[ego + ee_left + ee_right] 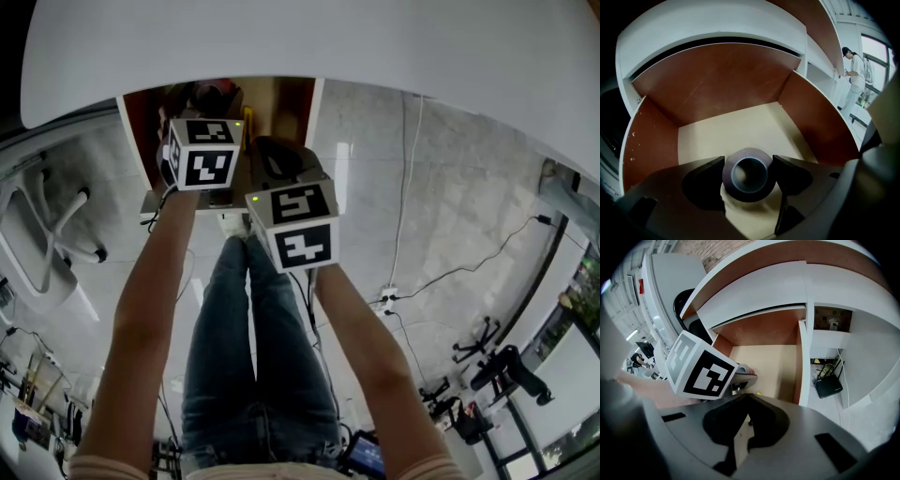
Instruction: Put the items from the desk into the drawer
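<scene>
The drawer (717,82) stands open under the white desk; it has brown walls and a bare beige floor (729,126). My left gripper (747,172) is over the drawer's front part, shut on a dark purple roll of tape (749,153), whose hole faces the camera. In the head view the left marker cube (202,153) sits at the drawer mouth (277,103), with the right cube (292,225) just nearer and to its right. My right gripper (747,399) has its jaws together with nothing between them, and it is behind the left cube (701,365) and looking into the drawer (768,364).
The white desk top (309,37) overhangs the drawer. Below are the person's jeans-clad legs (253,356). A white chair base (56,234) stands to the left, and cables and a power strip (387,300) lie to the right. A black router (828,384) sits beside the cabinet. A person (855,75) stands far off.
</scene>
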`<state>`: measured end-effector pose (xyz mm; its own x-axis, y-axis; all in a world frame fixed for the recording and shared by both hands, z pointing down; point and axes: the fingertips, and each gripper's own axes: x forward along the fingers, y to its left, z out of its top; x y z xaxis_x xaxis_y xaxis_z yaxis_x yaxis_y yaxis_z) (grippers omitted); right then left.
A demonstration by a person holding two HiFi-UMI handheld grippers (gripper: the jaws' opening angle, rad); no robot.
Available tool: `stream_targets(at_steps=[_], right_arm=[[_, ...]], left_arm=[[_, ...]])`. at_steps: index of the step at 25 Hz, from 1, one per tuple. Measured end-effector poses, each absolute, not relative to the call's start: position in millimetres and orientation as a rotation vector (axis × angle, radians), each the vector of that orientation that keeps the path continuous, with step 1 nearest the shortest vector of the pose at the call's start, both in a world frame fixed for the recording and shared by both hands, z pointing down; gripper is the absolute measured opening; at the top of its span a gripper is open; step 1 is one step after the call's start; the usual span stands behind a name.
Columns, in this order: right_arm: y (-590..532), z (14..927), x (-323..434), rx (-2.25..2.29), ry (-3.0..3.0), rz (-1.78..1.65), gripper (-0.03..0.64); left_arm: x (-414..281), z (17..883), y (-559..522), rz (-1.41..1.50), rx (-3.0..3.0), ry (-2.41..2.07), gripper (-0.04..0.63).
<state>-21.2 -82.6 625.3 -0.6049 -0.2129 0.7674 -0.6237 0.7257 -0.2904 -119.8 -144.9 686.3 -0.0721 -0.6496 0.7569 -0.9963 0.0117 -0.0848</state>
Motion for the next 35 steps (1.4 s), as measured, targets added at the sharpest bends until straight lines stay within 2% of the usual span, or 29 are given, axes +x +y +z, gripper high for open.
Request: stream_targets(at_steps=[16, 30, 32, 35], right_arm=[[-87.6, 623.9, -21.6, 0.636, -2.19, 0.705, 0.017], [-82.9, 567.2, -37.8, 0.681, -2.29, 0.662, 0.017], [-78.7, 553.5, -44.8, 0.681, -2.308, 0.644, 0.017], [-73.7, 532.3, -53.3, 0.691, -2.337, 0.626, 0.017]], left_arm=[[-119.0, 682.8, -149.4, 0.831, 1.691, -1.807, 0.324], [-125.0, 614.8, -119.9, 0.719, 1.752, -1.858, 0.318], [-129.6, 601.8, -111.9, 0.687, 1.746, -1.863, 0.289], [-138.6, 578.0, -100.3, 0.641, 1.734, -1.887, 0.19]])
